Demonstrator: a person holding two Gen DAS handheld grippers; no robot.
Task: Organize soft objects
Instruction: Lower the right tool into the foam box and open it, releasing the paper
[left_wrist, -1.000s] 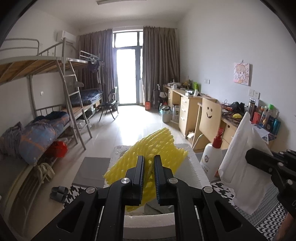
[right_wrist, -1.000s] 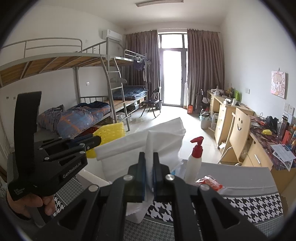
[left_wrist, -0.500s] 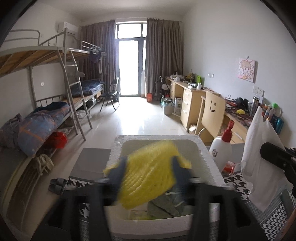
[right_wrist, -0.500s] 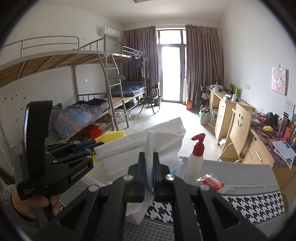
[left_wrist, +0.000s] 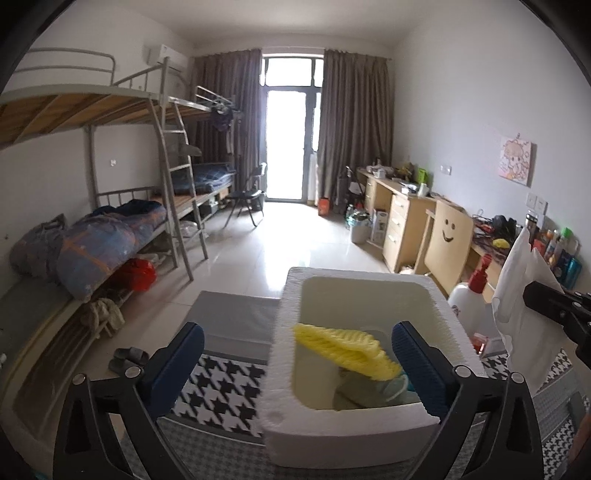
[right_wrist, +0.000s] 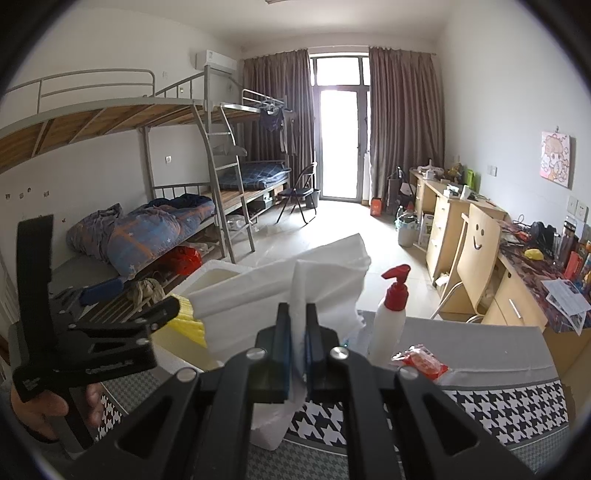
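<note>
The left gripper (left_wrist: 297, 363) has its jaws opening wide, nothing pressed between the blue pads (left_wrist: 419, 363). Between and beyond them the yellow foam net (left_wrist: 347, 349) lies inside the white foam box (left_wrist: 280, 369), apart from both pads, resting on greenish cloth (left_wrist: 373, 389) at the box's bottom. Its long axis runs from upper left to lower right in this view, the lower end toward the right pad.

The right gripper (right_wrist: 298, 332) is clamped tight on a white cloth (right_wrist: 280, 291), which stands up from the jaws and fans out above them.

Only the right wrist view shows the person's hand (right_wrist: 40, 406) under the left gripper and a red packet (right_wrist: 423, 360) beside the pump bottle (right_wrist: 389, 314); there the net is just a yellow sliver. Only the left wrist view looks into the box.
</note>
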